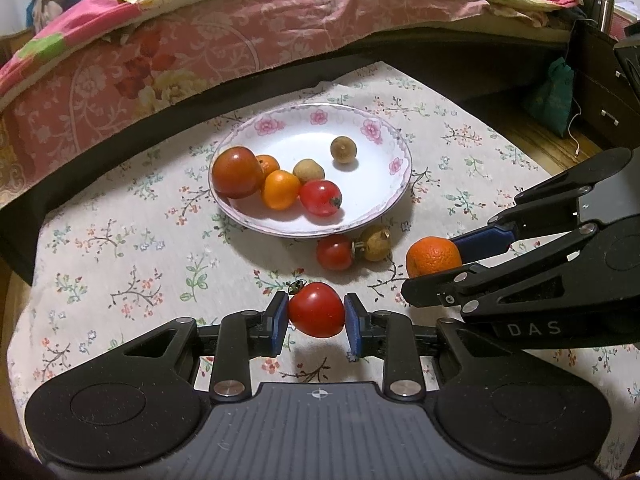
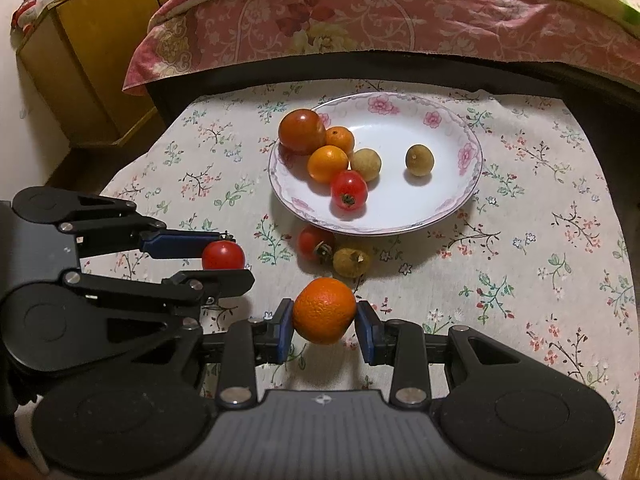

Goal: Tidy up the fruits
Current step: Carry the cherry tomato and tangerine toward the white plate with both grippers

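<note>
My left gripper [image 1: 316, 314] is shut on a small red tomato [image 1: 316, 310], held just above the floral cloth; the tomato shows in the right wrist view too [image 2: 223, 255]. My right gripper [image 2: 325, 314] is shut on an orange [image 2: 324, 310], also seen in the left wrist view [image 1: 433, 256]. A white flowered plate [image 1: 360, 216] [image 2: 400, 220] lies ahead. It holds a big tomato [image 1: 237, 172], two small oranges [image 1: 281, 189], a small tomato [image 1: 320, 197] and two brown longans [image 1: 344, 149]. A tomato [image 1: 335, 252] and a longan [image 1: 375, 244] lie on the cloth by the plate's near rim.
The floral cloth [image 1: 120, 240] covers a small table. A bed with a pink quilt [image 1: 200, 52] runs along the far side. A wooden cabinet [image 2: 88, 60] stands at the left in the right wrist view. A dark drawer unit [image 1: 600, 92] stands at the right.
</note>
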{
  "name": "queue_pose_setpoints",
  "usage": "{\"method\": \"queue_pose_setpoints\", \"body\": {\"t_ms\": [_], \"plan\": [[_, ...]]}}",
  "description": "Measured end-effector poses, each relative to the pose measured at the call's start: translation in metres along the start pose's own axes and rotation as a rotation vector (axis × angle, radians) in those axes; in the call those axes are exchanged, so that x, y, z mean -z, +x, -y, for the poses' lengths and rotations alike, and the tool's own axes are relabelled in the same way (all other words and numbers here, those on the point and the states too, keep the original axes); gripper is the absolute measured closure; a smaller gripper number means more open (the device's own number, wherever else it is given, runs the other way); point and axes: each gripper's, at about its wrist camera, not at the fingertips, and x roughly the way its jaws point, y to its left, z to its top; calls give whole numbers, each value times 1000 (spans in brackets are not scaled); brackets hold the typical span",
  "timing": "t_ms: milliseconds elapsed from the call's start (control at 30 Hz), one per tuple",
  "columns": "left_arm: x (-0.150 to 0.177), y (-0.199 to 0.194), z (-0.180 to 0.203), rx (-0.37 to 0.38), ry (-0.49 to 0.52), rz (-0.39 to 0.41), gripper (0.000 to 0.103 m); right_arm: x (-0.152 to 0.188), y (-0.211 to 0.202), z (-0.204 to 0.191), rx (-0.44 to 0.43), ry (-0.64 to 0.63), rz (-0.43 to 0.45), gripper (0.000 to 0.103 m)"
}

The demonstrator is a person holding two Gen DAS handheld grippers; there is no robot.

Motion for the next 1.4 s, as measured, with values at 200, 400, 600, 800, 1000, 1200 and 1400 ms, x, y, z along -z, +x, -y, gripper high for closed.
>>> {"method": "queue_pose_setpoints", "body": {"t_ms": [200,400,600,800,1000,1200,1400], "plan": [[-4,-1,0,-5,4,12,67,-2,-2,1,5,4,11,69],[-8,-2,0,-11,11,25,67,-5,-6,3,7,12,26,69],[-11,-3,0,-16,15,34,67,-7,-7,3,12,14,35,69],[-17,-4,1,-27,21,50,67,-10,-10,5,17,18,48,69],[-21,-4,0,-37,23,61,67,-15,-12,7,21,23,62,69],[-28,-5,-4,-43,18,75,67,-20,-13,8,25,27,78,69],[-37,-2,-5,-51,28,90,67,-26,-12,12,24,46,92,69]]}}
